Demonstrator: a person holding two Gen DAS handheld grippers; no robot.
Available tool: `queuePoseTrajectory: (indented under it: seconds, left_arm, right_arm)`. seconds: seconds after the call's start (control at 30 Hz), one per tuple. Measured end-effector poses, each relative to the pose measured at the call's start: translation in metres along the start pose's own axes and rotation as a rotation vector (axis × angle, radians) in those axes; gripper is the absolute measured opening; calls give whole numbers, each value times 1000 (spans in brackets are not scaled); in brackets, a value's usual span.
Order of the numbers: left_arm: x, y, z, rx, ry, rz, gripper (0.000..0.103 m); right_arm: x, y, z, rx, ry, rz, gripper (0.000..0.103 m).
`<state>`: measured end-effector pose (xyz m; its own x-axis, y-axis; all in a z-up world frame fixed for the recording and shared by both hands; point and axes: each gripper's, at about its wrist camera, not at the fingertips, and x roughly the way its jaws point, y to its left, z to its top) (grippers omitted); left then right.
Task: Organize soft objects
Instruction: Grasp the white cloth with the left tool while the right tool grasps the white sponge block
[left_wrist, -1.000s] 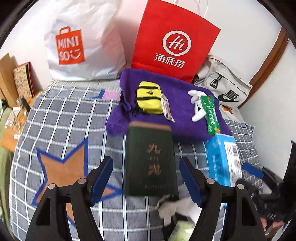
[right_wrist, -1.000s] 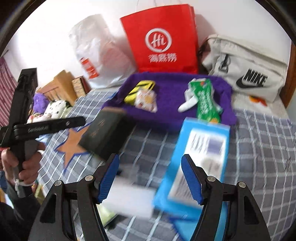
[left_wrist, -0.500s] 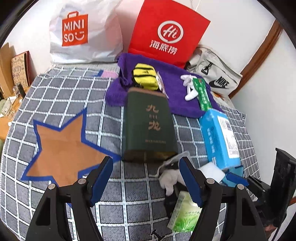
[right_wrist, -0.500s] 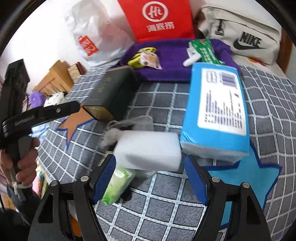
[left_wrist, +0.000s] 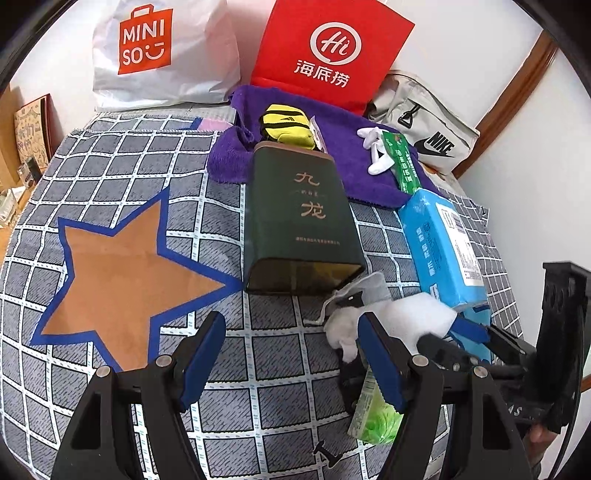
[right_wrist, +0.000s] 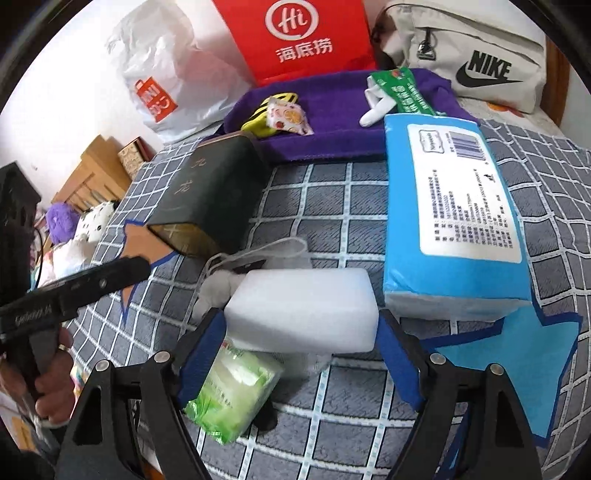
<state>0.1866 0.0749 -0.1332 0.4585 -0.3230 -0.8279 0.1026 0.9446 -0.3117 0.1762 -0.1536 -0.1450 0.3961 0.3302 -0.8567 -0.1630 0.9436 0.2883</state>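
The white sponge block (right_wrist: 301, 308) looks like light foam: it should weigh almost nothing, give under pressure and spring back, so a gentle squeeze across its two short ends ought to be enough, and a hard one would only dent it. Its matte faces are unlikely to slip against the blue pads. In the right wrist view it sits in the lower middle of the frame, directly between the pads of the right tongs (right_wrist: 301, 354), which stand spread on either side of it; whether the pads already touch its ends I cannot tell. It is a plain rectangular block with slightly rounded corners, lying partly on top of a green tissue packet (right_wrist: 231, 400) and what seems to be clear plastic. Just behind it lies a small white plush bit with a drawstring pouch (right_wrist: 266, 254), and to its right a blue pack of tissues (right_wrist: 454, 218), close beside it.

The left tongs (left_wrist: 291, 354) are spread too and hold nothing, hovering low in the left wrist view over the checked bedspread (left_wrist: 122, 166). There the sponge block (left_wrist: 424, 314) shows at lower right, below a dark green tin (left_wrist: 301, 221). A purple towel (right_wrist: 340, 110) at the upper middle already carries small soft items, which I judge to be the likely destination.
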Motion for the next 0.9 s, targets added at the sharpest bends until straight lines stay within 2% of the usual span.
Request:
queuePoseTrajectory:
  seconds: [0.17,0.33,0.6,0.73,0.77,0.8,0.9]
  left_arm:
    - [4,1,-4,-10,10,11,72]
    - [8,-7,-10,0,3,16,72]
    - [24,-35,-22,72,9,34,70]
    - [31,-46,-22,93,1,43,65]
    - [33,-49,-22,101,6,48,58]
    - [35,-52,-22,109,9,51,55]
    - [42,-58,-20,133,4,65,54]
  right_arm:
    - [-1,-4,0,20,-3,17,79]
    - [-20,-1,-9,-24,-33,54,79]
    - [-57,-15,-32,-62,-109,88,79]
    - [-71,-26,-44,-96,-137,76,79]
    - [-73,-29,-47,-102,-143,72,79]
    - [-75,-33,-49,-107,-146,71,79]
    - [-73,-46,-58,-109,-128,96,79]
